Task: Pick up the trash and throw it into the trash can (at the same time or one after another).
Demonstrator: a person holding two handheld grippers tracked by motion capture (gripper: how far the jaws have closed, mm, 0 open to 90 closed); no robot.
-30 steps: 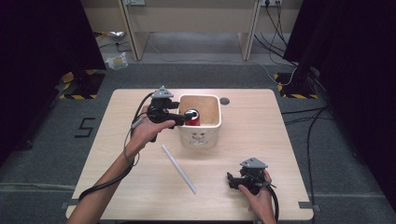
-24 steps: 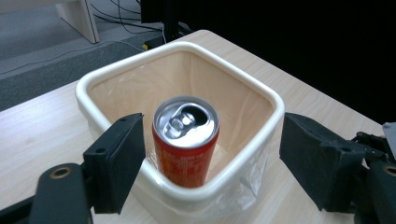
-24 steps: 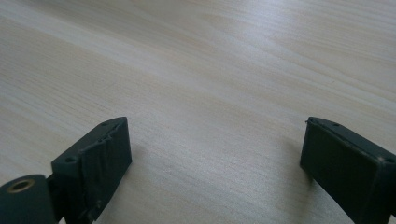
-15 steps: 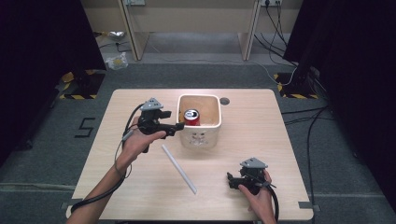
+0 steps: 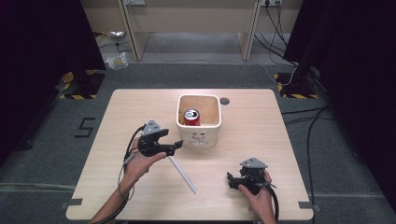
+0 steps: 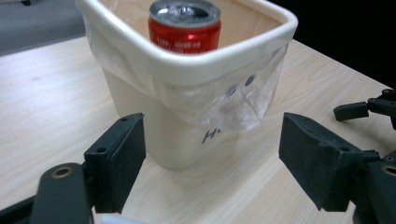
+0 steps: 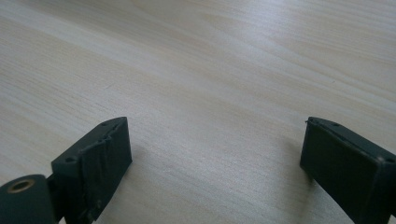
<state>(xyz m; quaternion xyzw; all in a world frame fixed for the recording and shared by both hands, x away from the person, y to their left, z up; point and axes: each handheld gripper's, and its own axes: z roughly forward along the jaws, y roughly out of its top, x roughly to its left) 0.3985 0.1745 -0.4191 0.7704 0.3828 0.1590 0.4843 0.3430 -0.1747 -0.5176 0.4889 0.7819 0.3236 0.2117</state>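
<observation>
A cream bin (image 5: 207, 136) lined with a clear plastic bag stands at the table's middle back, and a red drinks can (image 5: 191, 116) stands upright inside it. My left gripper (image 5: 176, 147) hangs low just left of the bin, open and empty, jaws pointing at its wall. In the left gripper view the bin (image 6: 187, 65) and the can (image 6: 185, 29) rise right ahead of the left gripper (image 6: 212, 140). A white tube (image 5: 183, 174) lies on the table below that gripper. My right gripper (image 5: 230, 180) rests open near the front right, over bare wood (image 7: 217, 93).
The wooden table (image 5: 261, 130) has a round dark cable hole (image 5: 224, 101) behind the bin. My right gripper's jaw tips (image 6: 369, 107) show at the far right of the left gripper view. Cables and desk legs lie on the floor beyond the table.
My left gripper has drawn back from the can at the bin's top, sinking toward the near left. The can stays in the bin. The right gripper has not moved.
</observation>
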